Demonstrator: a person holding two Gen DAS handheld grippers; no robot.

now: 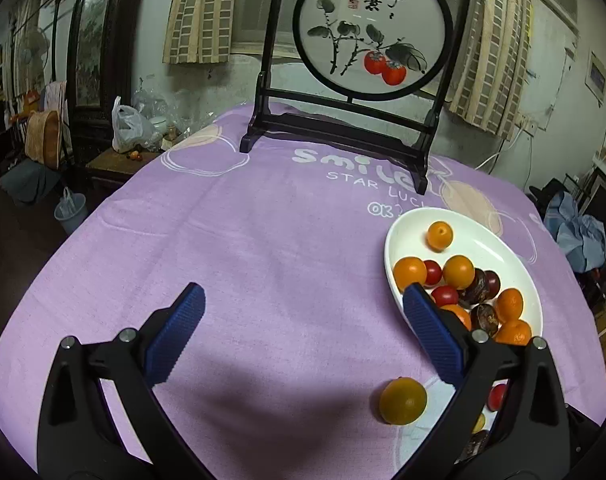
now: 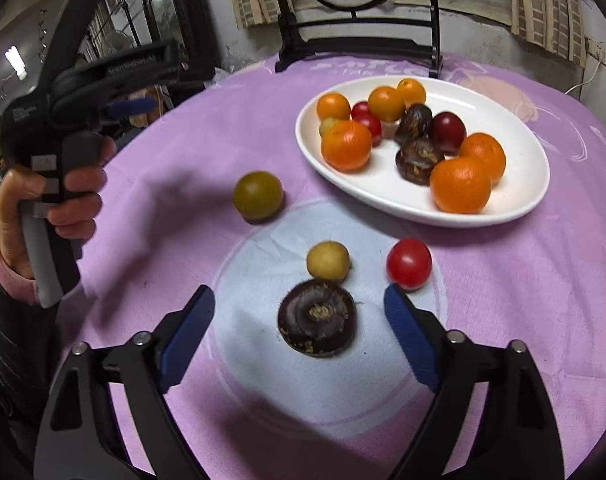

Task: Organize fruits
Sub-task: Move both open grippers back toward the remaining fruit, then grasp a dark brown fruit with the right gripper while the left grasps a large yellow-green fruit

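A white oval plate (image 2: pixel 515 120) (image 1: pixel 487 240) holds several oranges, red tomatoes and dark chestnuts. Four fruits lie loose on the purple cloth: a greenish-yellow fruit (image 2: pixel 257 196) (image 1: pixel 403 400), a small yellow fruit (image 2: pixel 328 261), a red tomato (image 2: pixel 408 264) and a dark water chestnut (image 2: pixel 317 323). My right gripper (image 2: pixel 299 306) is open, low over the cloth, its fingers on either side of the water chestnut and apart from it. My left gripper (image 1: pixel 303 300) is open and empty above the cloth, left of the plate; it also shows in the right wrist view (image 2: pixel 127 106).
A black framed round painting on a stand (image 1: pixel 367 40) stands at the table's far side. The table drops off at its left edge (image 1: pixel 103 208), with a bucket and clutter on the floor beyond.
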